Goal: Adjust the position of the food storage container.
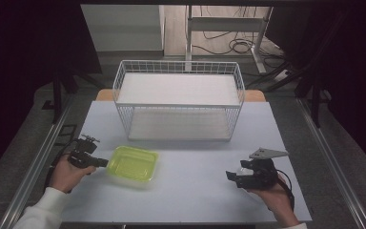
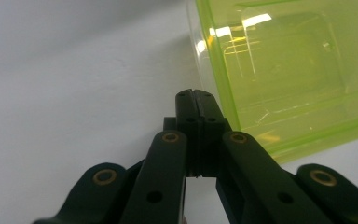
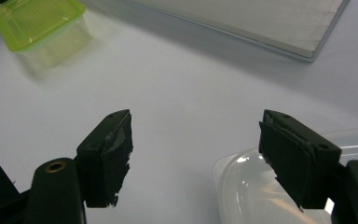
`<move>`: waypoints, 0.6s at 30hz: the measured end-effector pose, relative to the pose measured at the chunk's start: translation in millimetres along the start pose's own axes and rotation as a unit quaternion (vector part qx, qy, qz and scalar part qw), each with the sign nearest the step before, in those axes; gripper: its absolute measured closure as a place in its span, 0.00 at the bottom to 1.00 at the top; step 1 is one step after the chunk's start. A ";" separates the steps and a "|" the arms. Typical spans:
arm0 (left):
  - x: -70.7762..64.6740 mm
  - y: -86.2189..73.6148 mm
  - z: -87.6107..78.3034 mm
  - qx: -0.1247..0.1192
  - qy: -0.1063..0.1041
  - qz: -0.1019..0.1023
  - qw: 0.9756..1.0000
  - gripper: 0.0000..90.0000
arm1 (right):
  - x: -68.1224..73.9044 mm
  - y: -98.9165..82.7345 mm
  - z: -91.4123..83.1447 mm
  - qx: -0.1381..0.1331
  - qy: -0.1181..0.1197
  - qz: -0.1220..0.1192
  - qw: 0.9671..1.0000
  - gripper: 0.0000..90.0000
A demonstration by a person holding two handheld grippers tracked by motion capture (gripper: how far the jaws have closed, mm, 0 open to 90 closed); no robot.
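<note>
My left claw [image 1: 100, 162] is pressed together right at the rim of the green container [image 1: 132, 163], which sits toward the desk's [image 1: 190, 191] left edge, in front of the wire shelf rack [image 1: 178, 100]. From the left gripper view the pads look shut beside the rim, not on it, so I'd guess I missed the lip. The right claw [image 1: 233, 176] is spread wide near the front right corner, parked over a clear lid [image 3: 279, 191], probably waiting to cap it.
</note>
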State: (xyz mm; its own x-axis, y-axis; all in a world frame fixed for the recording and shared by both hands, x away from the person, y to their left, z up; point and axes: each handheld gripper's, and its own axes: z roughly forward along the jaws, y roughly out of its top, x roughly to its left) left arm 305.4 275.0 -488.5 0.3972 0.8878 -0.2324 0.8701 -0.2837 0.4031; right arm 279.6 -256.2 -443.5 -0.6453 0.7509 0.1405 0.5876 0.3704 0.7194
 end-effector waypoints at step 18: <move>-36.7 6.4 15.9 -0.007 -0.049 0.026 0.998 1.00 | 9.6 9.0 -9.1 -0.022 0.019 -0.001 1.000 0.29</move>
State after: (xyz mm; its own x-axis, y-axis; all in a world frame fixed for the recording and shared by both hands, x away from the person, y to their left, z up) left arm 301.0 234.8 -491.5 0.4699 0.8315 -0.2963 0.8430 -0.3231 0.4300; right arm 274.3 -250.7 -429.5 -0.6657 0.7278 0.1646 0.5646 0.3469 0.7489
